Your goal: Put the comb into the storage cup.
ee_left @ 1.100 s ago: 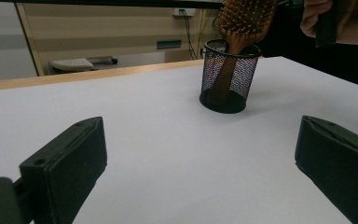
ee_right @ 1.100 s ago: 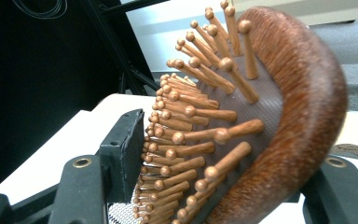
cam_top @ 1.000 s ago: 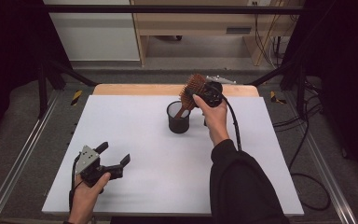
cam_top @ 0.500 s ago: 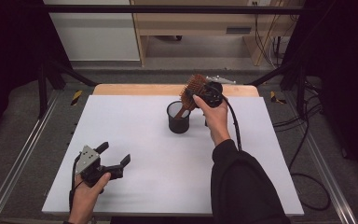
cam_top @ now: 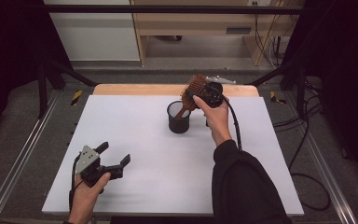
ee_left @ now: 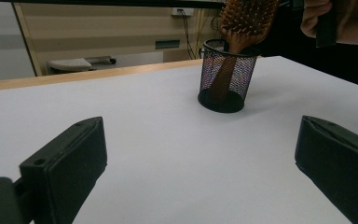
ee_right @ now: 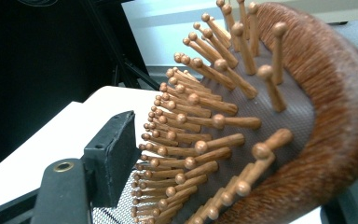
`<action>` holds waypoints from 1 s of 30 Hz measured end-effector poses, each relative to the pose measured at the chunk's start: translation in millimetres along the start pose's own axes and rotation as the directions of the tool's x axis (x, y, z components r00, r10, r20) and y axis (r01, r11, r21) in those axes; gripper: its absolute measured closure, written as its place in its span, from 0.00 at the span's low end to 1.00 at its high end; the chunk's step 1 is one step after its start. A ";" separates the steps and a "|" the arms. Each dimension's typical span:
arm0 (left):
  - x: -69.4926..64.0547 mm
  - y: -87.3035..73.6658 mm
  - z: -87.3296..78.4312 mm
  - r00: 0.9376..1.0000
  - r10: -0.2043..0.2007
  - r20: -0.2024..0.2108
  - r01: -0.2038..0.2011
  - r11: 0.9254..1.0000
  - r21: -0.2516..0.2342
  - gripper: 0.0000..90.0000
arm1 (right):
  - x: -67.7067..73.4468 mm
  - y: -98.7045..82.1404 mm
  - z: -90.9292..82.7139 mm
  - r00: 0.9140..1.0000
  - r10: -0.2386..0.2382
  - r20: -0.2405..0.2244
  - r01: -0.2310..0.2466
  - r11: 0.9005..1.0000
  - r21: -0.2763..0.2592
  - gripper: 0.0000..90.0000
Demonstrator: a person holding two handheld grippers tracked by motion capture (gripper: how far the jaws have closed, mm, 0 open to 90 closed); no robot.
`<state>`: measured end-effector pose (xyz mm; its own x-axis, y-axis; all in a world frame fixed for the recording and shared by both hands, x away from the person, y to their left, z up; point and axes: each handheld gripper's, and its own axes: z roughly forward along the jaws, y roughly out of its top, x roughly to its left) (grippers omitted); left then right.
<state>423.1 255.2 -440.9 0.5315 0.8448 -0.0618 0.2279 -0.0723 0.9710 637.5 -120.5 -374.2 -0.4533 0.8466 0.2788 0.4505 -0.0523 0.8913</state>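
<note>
The broad white-topped bench [cam_top: 135, 140] with a pale wooden far edge carries 1 black wire-mesh cup [cam_top: 178, 117], set toward the far middle. A brown wooden paddle hairbrush with peg bristles [cam_top: 193, 91] stands in it handle down, head leaning over the rim, probably so the cup bears its weight. The right claw [cam_top: 204, 95] sits at the brush head; its jaws have just been opening, and in the right gripper view the near pad stands off the pegs, so it looks like a release. The left claw [cam_top: 114, 158] hovers spread and empty near the front left corner, likely parked out of the way. No readable writing or brand shows.
</note>
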 end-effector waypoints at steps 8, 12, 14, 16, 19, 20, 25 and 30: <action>-0.1 0.0 0.1 1.000 0.002 0.001 -0.002 1.000 0.001 0.02 | -0.6 0.5 -0.7 1.000 -0.001 0.000 0.001 1.000 0.002 0.27; -0.2 0.0 0.1 1.000 0.002 0.001 -0.002 1.000 0.001 0.02 | -0.3 0.0 -0.3 1.000 0.001 -0.005 -0.001 1.000 0.014 0.23; -0.1 0.0 0.1 1.000 0.002 0.000 -0.002 1.000 0.001 0.02 | 0.1 0.0 -0.4 1.000 0.001 -0.003 -0.001 1.000 0.014 0.20; -0.1 0.0 0.1 1.000 0.002 0.000 -0.002 1.000 0.001 0.02 | 0.4 0.3 -0.6 1.000 0.000 0.001 0.000 1.000 0.014 0.18; -0.3 0.0 0.2 1.000 0.002 0.001 -0.002 1.000 0.001 0.02 | 0.8 0.7 -1.1 1.000 -0.004 0.006 0.004 1.000 0.009 0.16; -0.4 0.0 0.2 1.000 0.002 0.001 -0.002 1.000 0.001 0.02 | 1.0 0.8 -1.3 1.000 -0.006 0.008 0.006 1.000 0.008 0.16; -0.1 0.1 0.0 1.000 0.002 0.000 -0.002 1.000 0.000 0.02 | 1.7 1.1 -2.0 1.000 -0.013 0.015 0.013 1.000 0.004 0.14; 0.1 0.1 -0.1 1.000 0.000 0.000 0.000 1.000 0.000 0.02 | 2.8 1.4 -3.4 0.998 -0.045 0.045 0.045 0.999 0.000 0.12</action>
<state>423.1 255.3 -440.8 0.5314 0.8449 -0.0617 0.2279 -0.0724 0.9710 634.2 -120.0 -371.0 -0.4382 0.8710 0.2219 0.4296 -0.0139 0.9029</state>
